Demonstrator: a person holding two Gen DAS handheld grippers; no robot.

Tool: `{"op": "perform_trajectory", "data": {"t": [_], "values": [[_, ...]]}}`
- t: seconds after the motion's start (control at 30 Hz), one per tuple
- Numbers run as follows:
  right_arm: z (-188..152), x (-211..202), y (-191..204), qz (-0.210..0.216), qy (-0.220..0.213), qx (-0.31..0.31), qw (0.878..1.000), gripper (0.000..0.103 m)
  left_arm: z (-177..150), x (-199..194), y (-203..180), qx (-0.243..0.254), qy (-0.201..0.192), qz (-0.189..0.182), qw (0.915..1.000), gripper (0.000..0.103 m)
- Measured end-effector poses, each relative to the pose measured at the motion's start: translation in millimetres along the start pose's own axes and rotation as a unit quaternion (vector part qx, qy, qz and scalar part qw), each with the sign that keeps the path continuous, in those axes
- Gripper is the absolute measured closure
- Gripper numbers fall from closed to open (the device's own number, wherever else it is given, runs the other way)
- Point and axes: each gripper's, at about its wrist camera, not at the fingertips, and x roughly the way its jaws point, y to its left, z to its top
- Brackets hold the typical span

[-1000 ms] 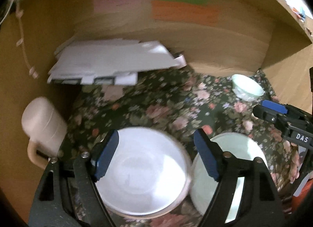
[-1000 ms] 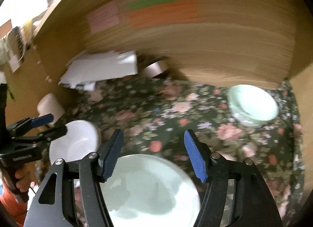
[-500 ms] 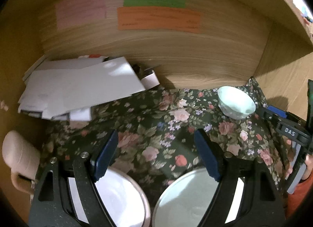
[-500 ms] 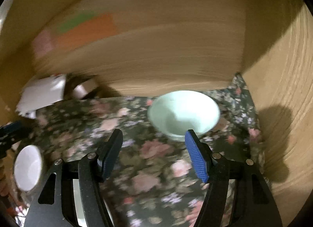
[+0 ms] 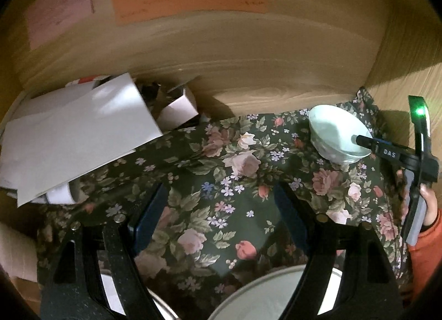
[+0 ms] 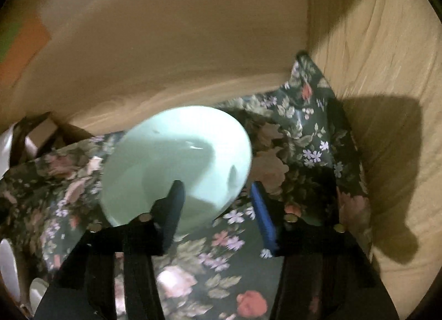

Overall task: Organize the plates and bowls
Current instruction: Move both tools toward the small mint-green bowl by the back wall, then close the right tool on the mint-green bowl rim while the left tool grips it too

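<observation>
While right gripper (image 6: pixel 218 204) straddles mint bowl (image 6: pixel 176 165) rim, spread wide, left gripper (image 5: pixel 221 209) wide apart, empty.

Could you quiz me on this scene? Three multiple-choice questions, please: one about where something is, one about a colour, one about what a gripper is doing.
1. Where is the green bowl?
A. far right corner of the cloth
B. on the papers
C. on the plate

2. What colour are the right gripper's pads?
A. red
B. blue
C. white

3. The right gripper is:
A. shut, empty
B. holding paper
C. open, one finger inside the bowl's rim

Answers: 1 A, it sits near the wooden corner. 2 B, a blue pad shows. 3 C, the fingers straddle the rim.
</observation>
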Motion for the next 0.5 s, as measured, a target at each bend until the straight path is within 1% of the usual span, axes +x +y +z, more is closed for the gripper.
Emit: {"op": "perform_trajectory", "data": {"t": [0.1, 0.2, 0.23, 0.27, 0.33, 0.5], "values": [[3, 12, -9, 0.009, 0.018, 0.013, 1.0, 0.068, 3, 9, -5, 0.003, 0.007, -0.002, 1.0, 0.023], [5, 21, -12, 0.021, 0.032, 0.017, 0.999, 0.08, 5, 15, -8, 0.004, 0.013, -0.006, 0.9999, 0.023], [4, 24, -11, 0.028, 0.039, 0.018, 0.999, 0.08, 5, 17, -8, 0.003, 0.015, -0.007, 0.9999, 0.023], [3, 26, -9, 0.023, 0.039, 0.016, 0.999, 0.082, 5, 18, -9, 0.003, 0.016, -0.008, 0.9998, 0.023], [0, 23, -3, 0.018, 0.031, 0.002, 0.999, 0.083, 5, 20, -11, 0.004, 0.018, -0.008, 0.9998, 0.023], [-12, 13, 15, 0.044, 0.036, -0.021, 0.998, 0.083, 4, 26, -14, 0.0, 0.03, -0.011, 0.9995, 0.023]]}}
